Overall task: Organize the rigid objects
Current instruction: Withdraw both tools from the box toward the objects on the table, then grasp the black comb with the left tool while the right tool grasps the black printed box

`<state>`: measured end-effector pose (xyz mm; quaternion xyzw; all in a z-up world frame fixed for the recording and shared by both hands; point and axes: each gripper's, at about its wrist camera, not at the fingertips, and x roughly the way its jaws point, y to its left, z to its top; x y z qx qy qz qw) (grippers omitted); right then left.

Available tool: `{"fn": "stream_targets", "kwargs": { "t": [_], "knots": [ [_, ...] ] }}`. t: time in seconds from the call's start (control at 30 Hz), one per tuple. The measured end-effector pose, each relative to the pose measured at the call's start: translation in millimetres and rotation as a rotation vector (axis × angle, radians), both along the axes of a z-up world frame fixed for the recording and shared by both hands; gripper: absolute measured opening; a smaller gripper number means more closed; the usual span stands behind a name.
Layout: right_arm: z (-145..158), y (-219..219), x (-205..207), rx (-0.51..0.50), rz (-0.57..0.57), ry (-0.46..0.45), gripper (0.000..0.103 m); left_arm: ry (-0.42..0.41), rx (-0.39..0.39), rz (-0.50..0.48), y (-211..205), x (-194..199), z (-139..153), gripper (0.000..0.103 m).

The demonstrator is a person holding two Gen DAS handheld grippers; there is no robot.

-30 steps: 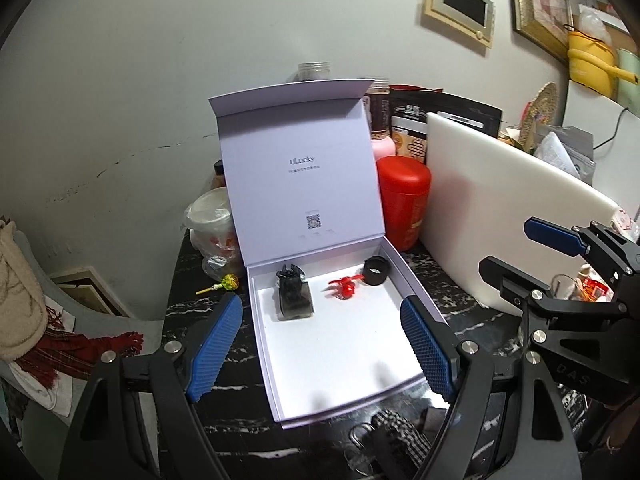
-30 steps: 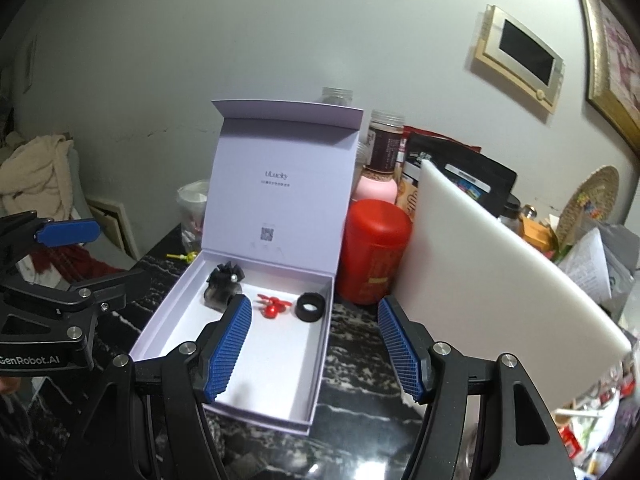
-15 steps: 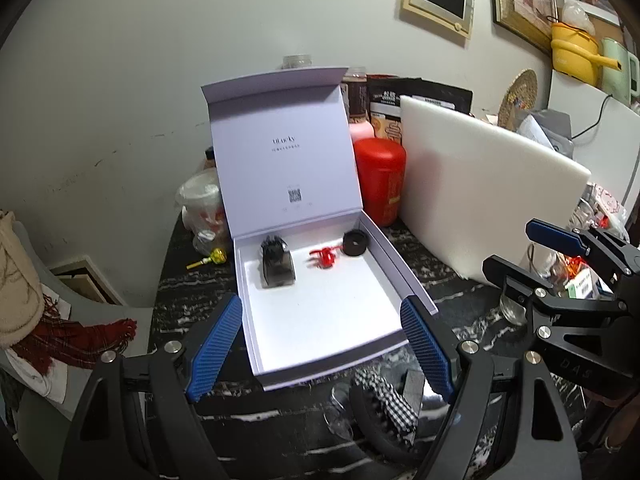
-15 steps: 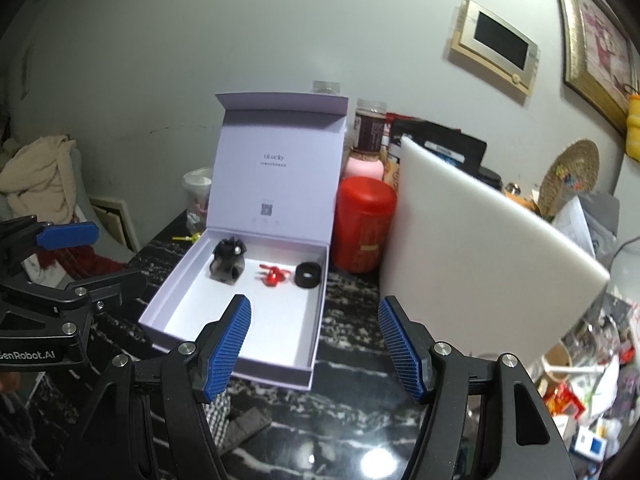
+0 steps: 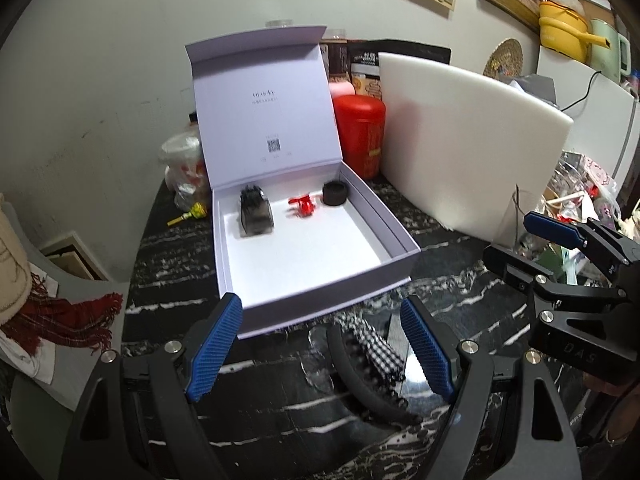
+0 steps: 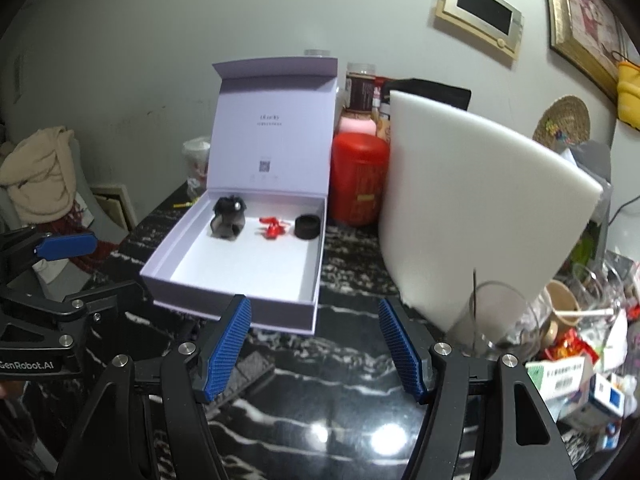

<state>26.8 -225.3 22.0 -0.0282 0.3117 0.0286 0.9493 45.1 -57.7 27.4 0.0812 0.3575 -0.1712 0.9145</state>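
An open lilac box (image 5: 392, 276) (image 6: 240, 312) stands on the black marble table, lid upright. At its back lie a dark hair claw (image 5: 256, 216) (image 6: 228, 220), a small red clip (image 5: 302, 206) (image 6: 272, 228) and a black ring (image 5: 335, 193) (image 6: 307, 227). A black headband with a checked bow (image 5: 368, 364) lies on the table in front of the box, between my left fingers. My left gripper (image 5: 320, 348) is open and empty above it. My right gripper (image 6: 314, 348) is open and empty, in front of the box's right corner.
A white foam board (image 5: 464, 144) (image 6: 472, 208) leans at the right of the box. A red canister (image 5: 360, 132) (image 6: 358, 180) stands behind it. A clear glass (image 6: 492, 316) and cluttered packets (image 6: 580, 372) sit at the right. A lollipop (image 5: 192, 214) lies left of the box.
Both grippers have pulled back from the box and risen, so it looks farther away. The headband has come into view between my left fingers.
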Motion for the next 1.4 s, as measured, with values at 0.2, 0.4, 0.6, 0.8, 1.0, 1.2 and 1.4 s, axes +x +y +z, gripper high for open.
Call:
{"fn": "stream_targets", "kwargs": {
  "t": [0.2, 0.4, 0.6, 0.8, 1.0, 1.2, 1.4],
  "knots": [
    [-21, 3, -9, 0.017, 0.009, 0.035, 0.067, 0.033, 0.016, -0.018, 0, -8, -18, 0.082],
    [-37, 4, -13, 0.031, 0.025, 0.067, 0.067, 0.07, 0.016, -0.02, 1, -13, -35, 0.082],
    [-53, 5, -17, 0.052, 0.035, 0.098, 0.067, 0.104, 0.017, -0.036, 0, -17, -51, 0.082],
    [-74, 0, -18, 0.08, 0.038, 0.14, 0.067, 0.162, 0.002, -0.05, -4, -12, -71, 0.082],
    [-86, -4, -16, 0.079, 0.031, 0.179, 0.067, 0.187, 0.003, -0.067, -14, -8, -85, 0.082],
    [-92, -6, -9, 0.099, 0.033, 0.198, 0.067, 0.211, -0.006, -0.081, -18, -2, -96, 0.056],
    [-96, -7, -1, 0.127, 0.029, 0.212, 0.067, 0.205, -0.008, -0.096, -17, -1, -96, 0.041]
  ]
}}
